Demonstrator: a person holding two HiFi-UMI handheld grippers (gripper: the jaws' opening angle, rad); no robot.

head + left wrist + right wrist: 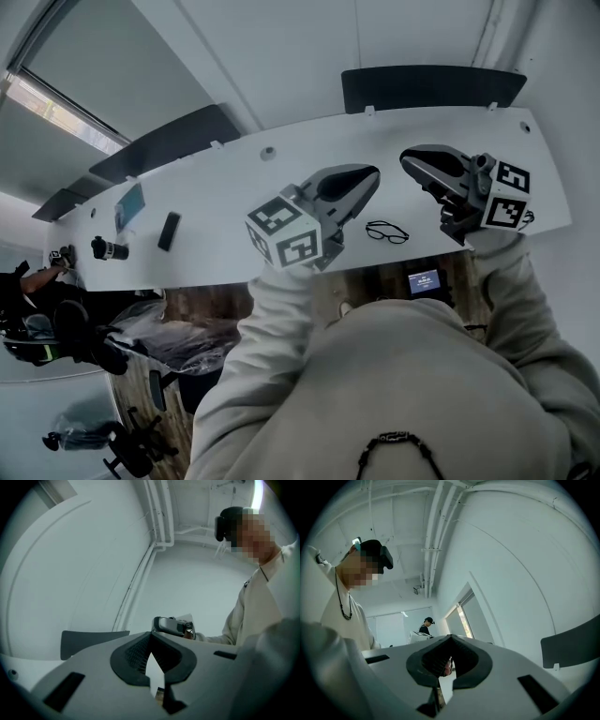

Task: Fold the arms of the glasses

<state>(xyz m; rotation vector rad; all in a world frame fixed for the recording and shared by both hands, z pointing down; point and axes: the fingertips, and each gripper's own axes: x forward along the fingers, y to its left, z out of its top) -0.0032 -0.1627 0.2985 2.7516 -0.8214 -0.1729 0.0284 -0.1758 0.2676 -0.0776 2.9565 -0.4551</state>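
Observation:
A pair of black-framed glasses (386, 232) lies on the white table (225, 187) near its front edge, between my two hands. Whether its arms are folded is too small to tell. My left gripper (368, 175) hovers above and left of the glasses, shut, with nothing between its fingers. My right gripper (413, 158) is held up to the right of the glasses, also shut and empty. In the left gripper view my left gripper (151, 654) points level at a wall, and in the right gripper view my right gripper (449, 656) does too; neither view shows the glasses.
On the table's left part lie a black bar-shaped object (169, 231), a small black device (108, 248) and a teal booklet (129, 206). Dark chair backs (427, 86) stand behind the table. Another person (37, 281) works at the far left.

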